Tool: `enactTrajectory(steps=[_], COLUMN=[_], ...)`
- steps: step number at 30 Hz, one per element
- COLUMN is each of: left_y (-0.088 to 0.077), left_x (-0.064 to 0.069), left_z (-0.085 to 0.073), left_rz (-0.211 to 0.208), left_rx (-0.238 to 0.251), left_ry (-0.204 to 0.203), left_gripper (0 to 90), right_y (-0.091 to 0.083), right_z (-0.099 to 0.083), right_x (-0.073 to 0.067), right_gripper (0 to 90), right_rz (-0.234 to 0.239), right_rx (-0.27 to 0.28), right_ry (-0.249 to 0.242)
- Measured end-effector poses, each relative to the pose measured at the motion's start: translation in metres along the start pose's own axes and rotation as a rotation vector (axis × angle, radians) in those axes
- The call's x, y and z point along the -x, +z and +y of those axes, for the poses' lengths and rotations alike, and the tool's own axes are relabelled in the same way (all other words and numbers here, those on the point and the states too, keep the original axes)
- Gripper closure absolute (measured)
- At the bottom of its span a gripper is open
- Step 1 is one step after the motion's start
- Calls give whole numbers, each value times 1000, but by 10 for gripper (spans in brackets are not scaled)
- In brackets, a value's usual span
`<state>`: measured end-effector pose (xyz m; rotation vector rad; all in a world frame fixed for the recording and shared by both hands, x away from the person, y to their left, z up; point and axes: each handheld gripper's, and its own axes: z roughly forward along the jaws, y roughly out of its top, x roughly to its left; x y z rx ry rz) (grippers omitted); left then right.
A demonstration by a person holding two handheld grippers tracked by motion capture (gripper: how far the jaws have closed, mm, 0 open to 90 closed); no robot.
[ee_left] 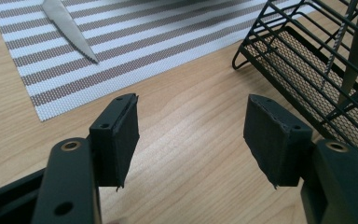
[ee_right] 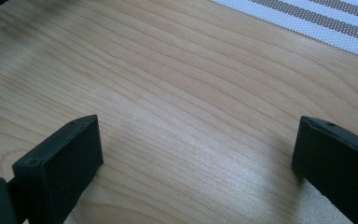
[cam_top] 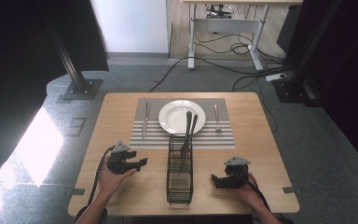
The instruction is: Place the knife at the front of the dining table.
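Observation:
A black wire caddy stands mid-table with two dark-handled utensils leaning out of it over a white plate. The plate sits on a striped placemat, a knife to its left and a fork to its right. My left gripper rests left of the caddy, open and empty. In the left gripper view the left gripper has bare wood between its jaws, the caddy to the right and the knife blade ahead. My right gripper lies right of the caddy, open and empty.
The wooden table stands on grey carpet. Black stand posts rise beyond its far corners. A desk frame with loose cables stands further back. A corner of the placemat shows in the right gripper view.

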<state>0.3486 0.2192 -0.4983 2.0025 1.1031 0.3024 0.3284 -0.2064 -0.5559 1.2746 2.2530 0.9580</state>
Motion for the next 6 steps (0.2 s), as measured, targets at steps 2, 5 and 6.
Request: enactTrajectory(steps=[2,5,6], left_y=[0,0,0], left_x=[0,-2,-2], left_z=[0,0,0], left_rz=[11,30,30], left_rx=[0,-1,-1], left_ry=[11,4,4], left_gripper=[357,354,354], right_y=[0,0,0], right_z=[0,0,0], right_x=[0,0,0], right_gripper=[17,15,15], right_rz=[1,1,1], right_rx=[0,0,0], right_ry=[0,-1,-1])
